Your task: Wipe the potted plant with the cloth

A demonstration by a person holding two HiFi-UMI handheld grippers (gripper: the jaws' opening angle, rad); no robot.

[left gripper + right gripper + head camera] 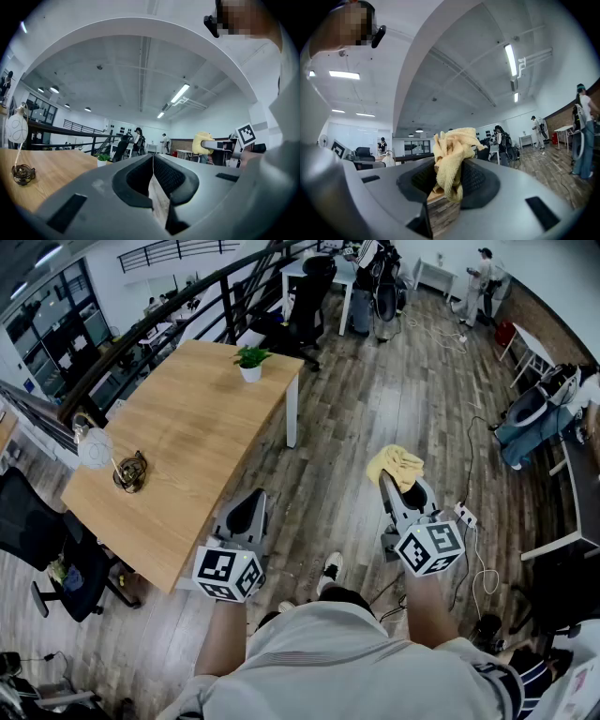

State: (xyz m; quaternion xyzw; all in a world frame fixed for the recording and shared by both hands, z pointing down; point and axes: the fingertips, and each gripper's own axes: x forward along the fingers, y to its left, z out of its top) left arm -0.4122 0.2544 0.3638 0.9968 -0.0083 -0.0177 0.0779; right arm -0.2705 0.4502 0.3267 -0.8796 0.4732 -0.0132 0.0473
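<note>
A small green potted plant in a white pot stands at the far end of the wooden table; in the left gripper view the plant shows far off, left of the jaws. My right gripper is shut on a crumpled yellow cloth, held level over the floor right of the table. The cloth bulges out between the right gripper's jaws. My left gripper is shut with nothing in it, beside the table's near corner; its jaws meet in the left gripper view.
A white globe lamp and a dark wire ornament sit on the table's left part. Black office chairs stand left of it. A power strip with cables lies on the floor at right. People stand far back.
</note>
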